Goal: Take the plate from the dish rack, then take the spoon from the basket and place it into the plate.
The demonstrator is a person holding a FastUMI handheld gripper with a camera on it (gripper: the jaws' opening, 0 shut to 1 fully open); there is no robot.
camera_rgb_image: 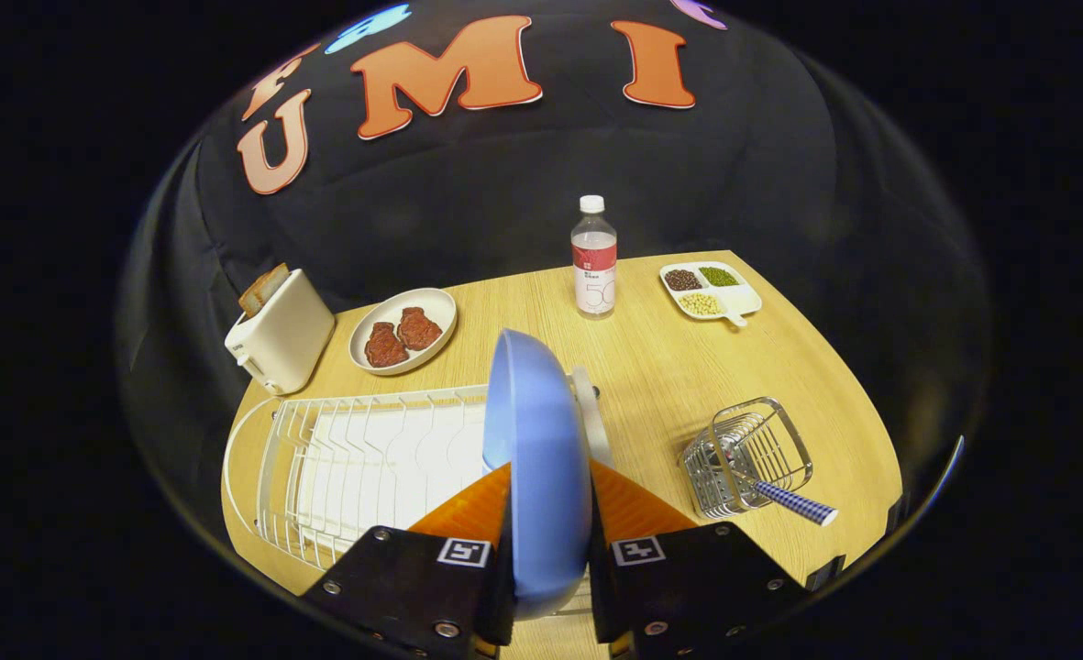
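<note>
A blue plate (536, 458) stands on edge between my two fingers, and my gripper (548, 500) is shut on it. It is held over the right end of the white wire dish rack (358, 458), lifted above the wires. To the right, a small wire basket (750, 454) sits on the wooden table with a spoon (793, 502) in it; the spoon's blue checked handle sticks out over the basket's front rim toward me.
Beyond the rack are a white toaster (280, 341) with bread, a beige plate of red pieces (403, 330), a water bottle (594, 261) and a divided tray of beans (711, 291). Bare table (679, 367) lies between the rack and the basket.
</note>
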